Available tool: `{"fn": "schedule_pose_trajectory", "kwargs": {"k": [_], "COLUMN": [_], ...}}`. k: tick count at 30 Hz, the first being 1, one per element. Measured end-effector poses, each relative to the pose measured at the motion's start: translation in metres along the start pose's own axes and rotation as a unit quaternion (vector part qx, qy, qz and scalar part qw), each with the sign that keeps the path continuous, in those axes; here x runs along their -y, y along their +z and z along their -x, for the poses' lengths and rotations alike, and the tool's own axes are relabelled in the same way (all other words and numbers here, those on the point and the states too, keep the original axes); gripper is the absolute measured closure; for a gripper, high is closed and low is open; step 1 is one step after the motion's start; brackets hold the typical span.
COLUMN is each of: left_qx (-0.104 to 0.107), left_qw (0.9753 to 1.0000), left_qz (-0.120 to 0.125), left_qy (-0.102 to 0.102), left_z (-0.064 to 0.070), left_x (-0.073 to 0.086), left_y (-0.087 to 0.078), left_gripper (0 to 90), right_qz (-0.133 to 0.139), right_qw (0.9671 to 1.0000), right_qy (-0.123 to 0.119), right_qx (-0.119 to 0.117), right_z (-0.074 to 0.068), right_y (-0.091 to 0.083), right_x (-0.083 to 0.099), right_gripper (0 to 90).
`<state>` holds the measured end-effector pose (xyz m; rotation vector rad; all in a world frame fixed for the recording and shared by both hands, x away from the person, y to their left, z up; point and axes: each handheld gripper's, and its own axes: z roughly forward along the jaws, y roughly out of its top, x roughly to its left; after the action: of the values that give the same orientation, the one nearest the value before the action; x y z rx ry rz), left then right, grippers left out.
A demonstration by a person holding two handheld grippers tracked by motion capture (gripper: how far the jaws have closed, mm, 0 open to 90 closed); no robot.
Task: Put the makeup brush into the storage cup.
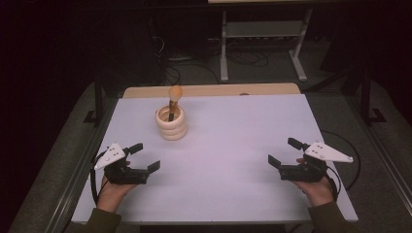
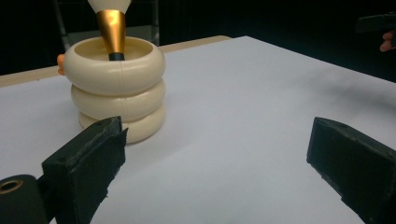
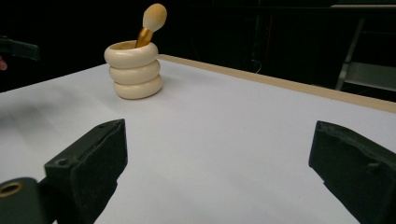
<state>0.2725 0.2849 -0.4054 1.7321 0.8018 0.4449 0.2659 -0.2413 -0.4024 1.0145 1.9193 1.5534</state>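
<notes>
A cream holder made of three stacked rings stands upright on the white table, toward the back left of centre. A makeup brush with a gold ferrule and pale tuft stands in it, tuft up. The holder is close ahead of my left gripper, which is open and empty at the front left. My right gripper is open and empty at the front right, with the holder and brush far off to its left.
A wooden strip runs along the table's far edge. Beyond it stands a metal table frame with cables on the dark floor. A small orange thing peeks from behind the holder.
</notes>
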Motion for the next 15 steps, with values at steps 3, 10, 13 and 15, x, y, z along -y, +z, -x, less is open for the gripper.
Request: {"fn": "schedule_pose_trajectory", "kwargs": {"k": [3,10,13,15], "left_qx": [-0.002,-0.010,-0.009,-0.007], "left_qw": [1.0000,0.9999,0.9999,1.0000], "left_qz": [0.002,0.003,0.001,-0.001], "left_qy": [-0.005,-0.007,-0.005,-0.004], "left_z": [0.000,-0.001,0.000,0.001], "left_x": [0.002,0.008,0.009,0.010], "left_y": [-0.003,-0.012,-0.014,-0.014], "left_gripper": [3.5,1.3,0.0,0.0], "right_qz": [0.000,0.000,-0.003,-0.003], "right_qw": [1.0000,1.0000,1.0000,1.0000], "right_qy": [-0.002,0.000,0.000,-0.001], "right_qx": [-0.001,-0.001,-0.002,-0.002], "right_z": [0.000,0.000,0.000,0.000], "right_y": [0.000,0.000,0.000,0.000], "right_x": [0.000,0.001,0.001,0.002], "right_gripper": [3.8,3.8,3.7,3.8]}}
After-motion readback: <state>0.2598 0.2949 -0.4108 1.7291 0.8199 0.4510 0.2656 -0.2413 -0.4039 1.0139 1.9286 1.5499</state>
